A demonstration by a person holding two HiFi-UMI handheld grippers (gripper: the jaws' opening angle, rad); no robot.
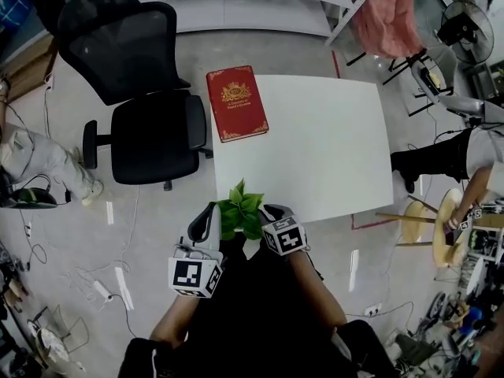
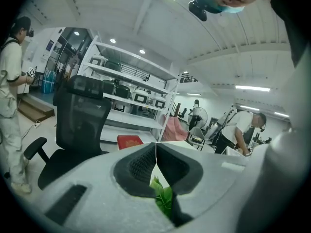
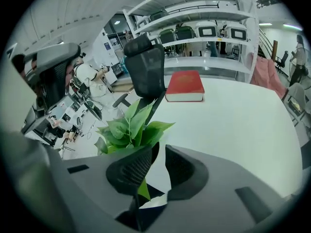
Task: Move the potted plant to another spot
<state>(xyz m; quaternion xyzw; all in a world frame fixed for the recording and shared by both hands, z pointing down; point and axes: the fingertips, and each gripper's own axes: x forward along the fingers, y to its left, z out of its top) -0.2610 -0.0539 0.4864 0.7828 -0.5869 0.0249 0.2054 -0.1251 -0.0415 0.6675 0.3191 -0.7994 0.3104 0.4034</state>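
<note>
1. Green leafy potted plant (image 1: 240, 209) at the near edge of the white rectangular worktop (image 1: 331, 140), between the two hand-held tongs; pot hidden.
2. Long axis upright, with leaf tips pointing up and fanning slightly outward.
3. Left tongs (image 2: 155, 150): closed tip to tip, gripping nothing, with a leaf visible below the tips.
4. Right tongs (image 3: 161, 154): slightly apart, pressing on nothing, with leaves just beyond.

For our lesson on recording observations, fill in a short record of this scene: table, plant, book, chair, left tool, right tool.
table: white
plant: green leaves, pot hidden, at the table's near edge between the two tools
book: red, lying flat on the table's far left corner
chair: black office chair, left of the table
left tool: jaws together
right tool: jaws slightly apart
</note>
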